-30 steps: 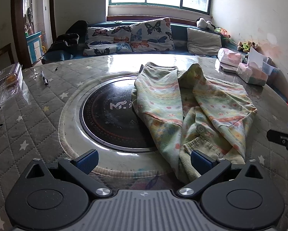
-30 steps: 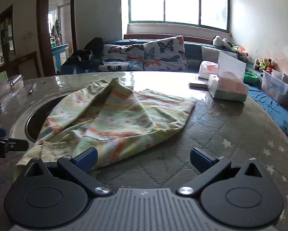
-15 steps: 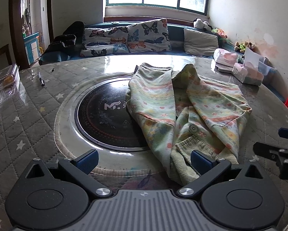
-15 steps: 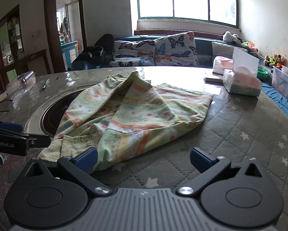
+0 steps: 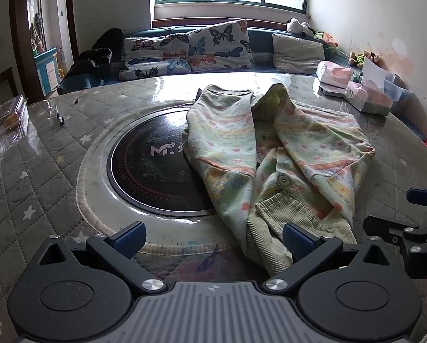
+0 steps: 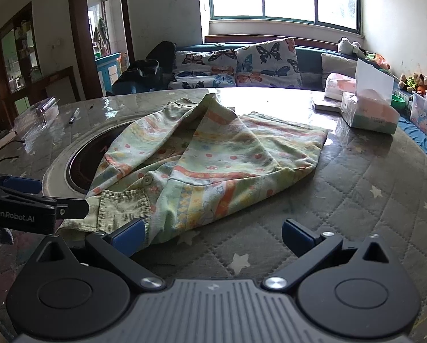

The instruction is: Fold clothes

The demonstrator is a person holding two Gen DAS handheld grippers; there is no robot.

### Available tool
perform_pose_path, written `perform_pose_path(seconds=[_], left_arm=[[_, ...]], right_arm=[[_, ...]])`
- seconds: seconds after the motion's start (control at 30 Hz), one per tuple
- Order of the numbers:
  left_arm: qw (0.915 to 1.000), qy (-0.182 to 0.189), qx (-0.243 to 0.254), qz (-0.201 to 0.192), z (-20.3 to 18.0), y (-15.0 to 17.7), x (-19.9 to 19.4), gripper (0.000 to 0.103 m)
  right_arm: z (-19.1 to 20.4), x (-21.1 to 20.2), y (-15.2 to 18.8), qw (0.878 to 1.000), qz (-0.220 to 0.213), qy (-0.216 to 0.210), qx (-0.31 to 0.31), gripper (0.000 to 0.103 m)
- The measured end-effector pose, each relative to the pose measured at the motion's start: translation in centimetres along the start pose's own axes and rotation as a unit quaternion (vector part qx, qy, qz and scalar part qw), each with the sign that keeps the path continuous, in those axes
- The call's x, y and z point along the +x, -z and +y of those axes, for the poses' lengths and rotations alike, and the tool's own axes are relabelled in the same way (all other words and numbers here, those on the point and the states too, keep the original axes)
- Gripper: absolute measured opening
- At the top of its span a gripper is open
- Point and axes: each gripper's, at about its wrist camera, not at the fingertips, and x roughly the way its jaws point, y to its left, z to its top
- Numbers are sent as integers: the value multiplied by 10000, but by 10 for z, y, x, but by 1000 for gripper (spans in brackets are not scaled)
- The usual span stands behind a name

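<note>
Both claws—left [image 5: 212, 238] and right [image 6: 212, 235]—gape wide at the rumpled garment's [image 5: 273, 154] ribbed hem (nothing held); next, probably a pinch there.

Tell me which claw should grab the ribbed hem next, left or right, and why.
Left, probably. The left claw is open with its right finger already at the ribbed hem of the garment. The right claw is also open, but mostly over bare table.

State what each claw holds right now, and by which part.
Nothing. The left claw and the right claw are both open at the near hem of the garment, not gripping it.
</note>
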Motion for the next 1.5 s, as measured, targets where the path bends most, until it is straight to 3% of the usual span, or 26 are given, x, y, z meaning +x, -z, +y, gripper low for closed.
perform_pose_path(seconds=[0.8, 1.17, 1.5], left_arm=[[9998, -89, 136, -76, 2, -30, 18, 103], [9995, -83, 305, -97, -2, -54, 45, 103], [9994, 17, 350, 21, -3, -66, 69, 103]], right_arm=[[4, 23, -28, 9994, 108, -61, -318, 102], [-8, 65, -80, 9981, 56, 132, -598, 92], [-10, 126, -140, 9973, -43, 91, -728, 71]])
